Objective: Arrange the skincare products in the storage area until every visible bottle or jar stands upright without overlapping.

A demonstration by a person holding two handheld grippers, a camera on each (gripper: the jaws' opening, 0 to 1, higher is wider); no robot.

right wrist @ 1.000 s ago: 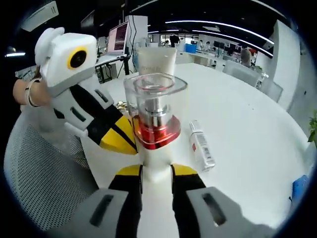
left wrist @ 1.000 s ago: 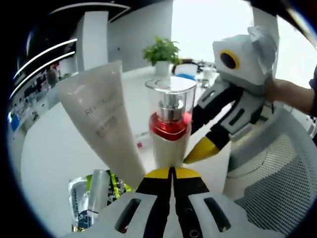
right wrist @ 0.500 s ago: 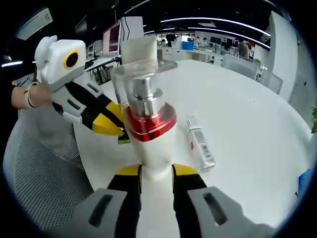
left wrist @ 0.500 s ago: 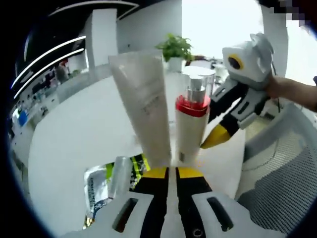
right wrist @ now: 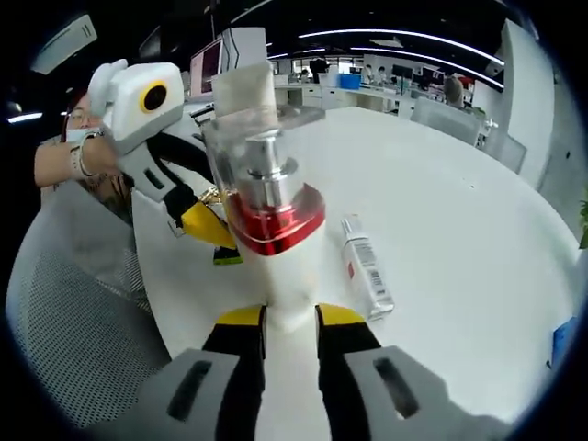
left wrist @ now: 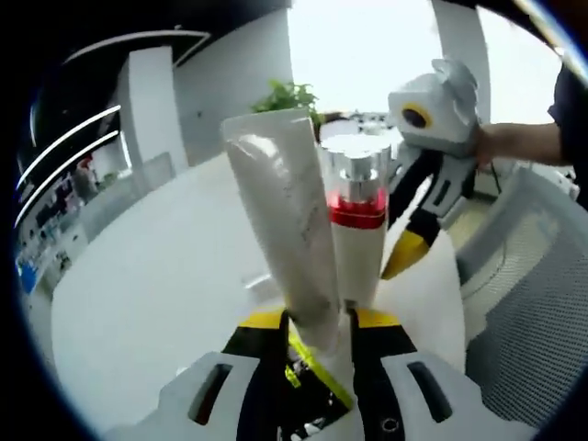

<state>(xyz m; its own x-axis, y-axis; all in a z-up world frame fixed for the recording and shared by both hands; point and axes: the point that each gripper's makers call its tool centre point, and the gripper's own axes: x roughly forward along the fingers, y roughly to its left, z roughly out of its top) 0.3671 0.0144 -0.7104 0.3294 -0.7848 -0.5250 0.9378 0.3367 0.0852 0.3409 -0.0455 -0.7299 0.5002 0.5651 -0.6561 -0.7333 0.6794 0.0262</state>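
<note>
A white round table (right wrist: pixel 478 230) holds skincare products in an open office. In the right gripper view, the right gripper (right wrist: pixel 290 322) has its yellow-tipped jaws clamped on the white body of a pump bottle (right wrist: pixel 276 243), which stands upright with a red collar, a silver pump and a clear cap. Just to the right of it, a small clear bottle (right wrist: pixel 366 266) with a printed label lies flat on the table. Behind the pump bottle, the top of a pale tube (right wrist: pixel 243 84) rises. The left gripper (right wrist: pixel 207 225) reaches in from the left, near the bottle's left side, held by a person's hand (right wrist: pixel 78 161).

In the left gripper view, the left gripper (left wrist: pixel 317 322) has its jaws slightly apart around the lower end of the pale tube (left wrist: pixel 285 220), which stands tilted; whether they press on it cannot be told. The pump bottle (left wrist: pixel 358 230) stands just right of the tube, touching or nearly so. The right gripper (left wrist: pixel 404 262) points at it from the right. A potted plant (left wrist: pixel 289 95) sits at the far side.
</note>
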